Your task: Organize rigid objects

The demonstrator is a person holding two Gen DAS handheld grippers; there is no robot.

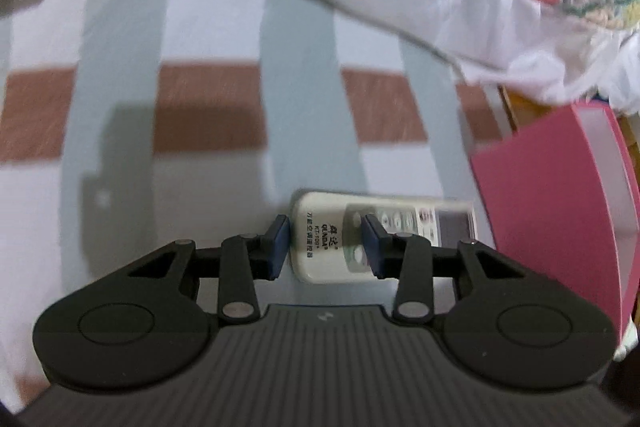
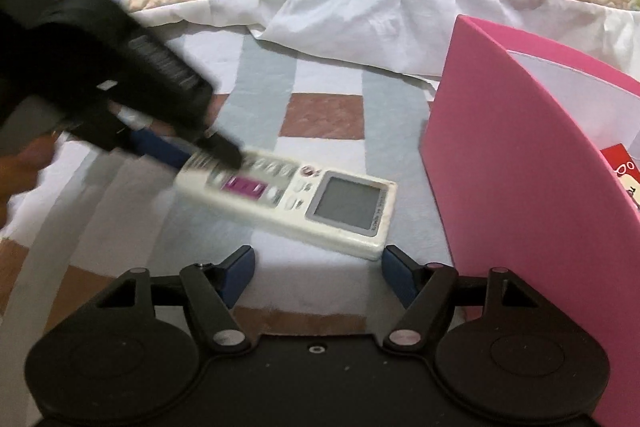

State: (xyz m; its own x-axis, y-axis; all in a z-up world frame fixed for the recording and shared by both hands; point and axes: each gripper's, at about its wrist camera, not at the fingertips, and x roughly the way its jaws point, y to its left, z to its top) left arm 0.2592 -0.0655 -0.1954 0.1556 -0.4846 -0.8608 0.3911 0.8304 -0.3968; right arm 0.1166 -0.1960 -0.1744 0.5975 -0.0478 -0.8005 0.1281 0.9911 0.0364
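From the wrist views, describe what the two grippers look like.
Both the left gripper and the right gripper are matte black, with rounded lobes, silver pivot pins and linkage bars. Their fingers end in dark blue pads. The left body is ribbed, with a small lightning mark.

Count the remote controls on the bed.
1. The white remote lies on the checked sheet, beside the pink box, with the left tool closed across its button end. Others may be hidden inside the box.

Black gripper, blue pads
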